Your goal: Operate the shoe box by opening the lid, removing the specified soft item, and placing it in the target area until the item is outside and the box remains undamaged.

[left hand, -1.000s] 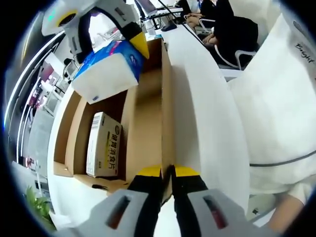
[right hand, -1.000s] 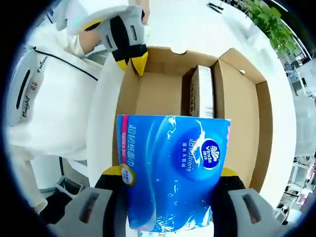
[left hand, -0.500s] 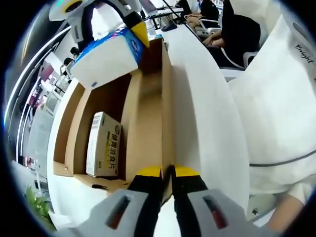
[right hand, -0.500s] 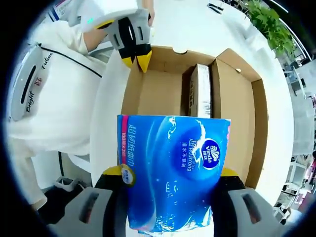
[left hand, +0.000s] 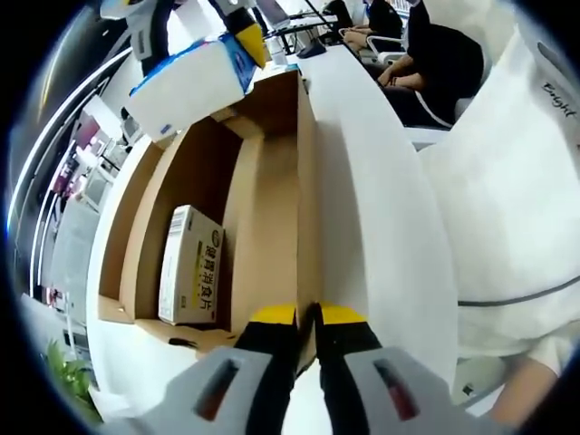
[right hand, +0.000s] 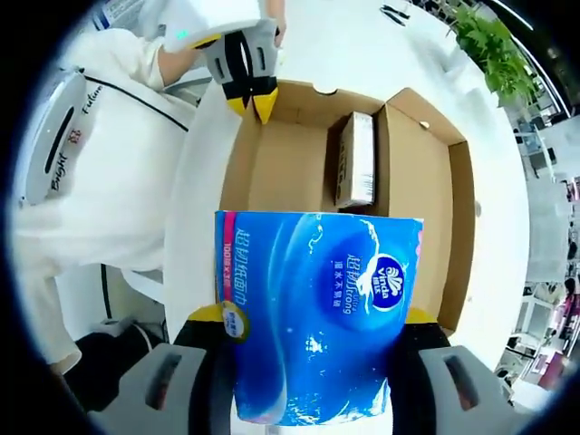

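A: We were at a long white table (left hand: 381, 181) in a bright office, with people seated at desks at the far end and a potted plant (right hand: 494, 45) near one corner.

B: And the shoe box (right hand: 426, 227) lay open on that table, flaps spread. Compared with a second earlier, it looked smaller and lower in the right gripper view, which we took to mean our right hand had risen.

A: Yes. The right gripper (right hand: 308, 362) had its jaws pinched on the blue tissue pack (right hand: 317, 317), one jaw on each side. In the left gripper view that pack (left hand: 195, 82) had climbed from just over the box's far end to clear above its rim.

B: So we judged the soft item was out of the box, held in the air, not yet set down anywhere.

A: The left gripper (left hand: 306, 317) had its jaws pressed together on the near wall of the box, steadying it.

B: A small white carton (left hand: 190, 267) was left inside, against the inner divider.

A: We saw no tear or crush in the cardboard. What remained, we thought, was carrying the pack to the bare table beside the box.
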